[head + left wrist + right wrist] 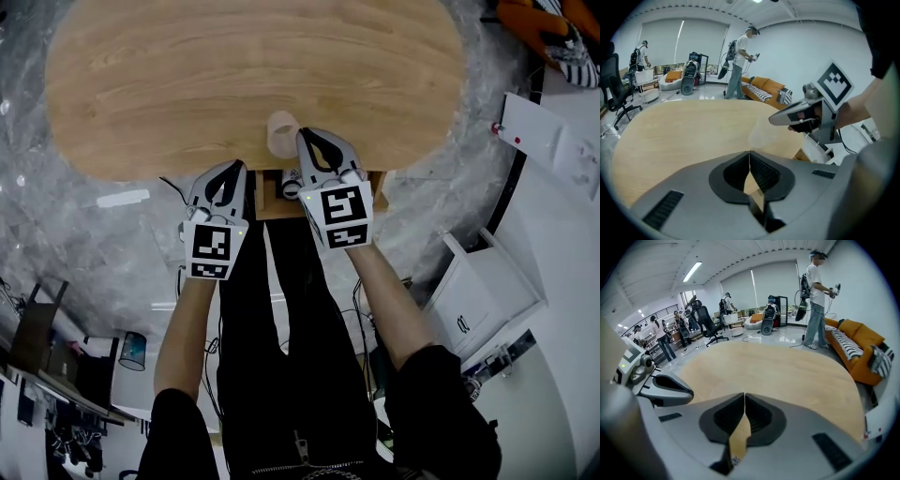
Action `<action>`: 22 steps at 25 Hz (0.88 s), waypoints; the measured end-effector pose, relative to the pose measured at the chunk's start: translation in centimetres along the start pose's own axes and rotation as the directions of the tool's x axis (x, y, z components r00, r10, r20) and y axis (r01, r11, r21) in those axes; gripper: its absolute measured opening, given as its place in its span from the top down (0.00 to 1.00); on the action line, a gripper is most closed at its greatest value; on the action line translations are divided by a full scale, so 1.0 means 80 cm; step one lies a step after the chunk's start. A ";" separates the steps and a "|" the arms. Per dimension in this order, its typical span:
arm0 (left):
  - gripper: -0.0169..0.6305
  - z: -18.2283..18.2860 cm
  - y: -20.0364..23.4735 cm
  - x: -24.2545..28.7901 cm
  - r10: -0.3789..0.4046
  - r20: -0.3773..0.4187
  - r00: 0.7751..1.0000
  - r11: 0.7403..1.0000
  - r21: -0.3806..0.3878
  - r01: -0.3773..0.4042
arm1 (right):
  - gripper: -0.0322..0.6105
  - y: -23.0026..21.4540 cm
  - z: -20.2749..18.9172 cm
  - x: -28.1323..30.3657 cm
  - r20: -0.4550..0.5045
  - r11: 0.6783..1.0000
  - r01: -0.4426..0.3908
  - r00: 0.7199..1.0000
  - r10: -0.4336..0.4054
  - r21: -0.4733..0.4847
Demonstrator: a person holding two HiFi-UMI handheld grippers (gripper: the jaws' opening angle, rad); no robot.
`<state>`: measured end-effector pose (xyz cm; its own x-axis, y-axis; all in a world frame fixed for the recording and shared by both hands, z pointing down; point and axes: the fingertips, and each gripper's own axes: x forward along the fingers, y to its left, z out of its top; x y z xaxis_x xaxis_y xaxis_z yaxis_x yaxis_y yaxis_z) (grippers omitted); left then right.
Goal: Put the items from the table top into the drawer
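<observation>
A translucent plastic cup [280,133] stands on the oval wooden table top [187,75] close to its near edge; it also shows as a pale cup [762,133] in the left gripper view. Just under that edge a wooden drawer [378,193] is pulled out, with small items [291,182] inside. My right gripper [306,135] is shut and empty, its tips right beside the cup. My left gripper [238,167] is shut and empty at the table edge, left of the drawer. The right gripper [799,115] and left gripper [663,388] each appear in the other's view.
A white cabinet [483,298] stands to the right of my legs, with a white desk [553,150] beyond it. An orange sofa [860,345] is past the table's far right. Several people [738,61] stand in the room behind the table.
</observation>
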<state>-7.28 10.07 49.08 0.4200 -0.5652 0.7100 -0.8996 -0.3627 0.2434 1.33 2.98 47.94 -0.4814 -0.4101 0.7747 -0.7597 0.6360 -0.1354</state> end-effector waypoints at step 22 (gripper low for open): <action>0.95 0.011 -0.064 0.039 -0.102 -0.052 0.993 0.989 0.107 0.107 | 0.92 0.017 -0.176 -0.076 -0.116 0.998 -0.010 0.993 0.017 0.069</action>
<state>-1.23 9.49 49.44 0.5028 -0.4858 0.7150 -0.8314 -0.4980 0.2463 9.41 15.52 51.73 -0.4408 -0.3207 0.8383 -0.7835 0.5932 -0.1851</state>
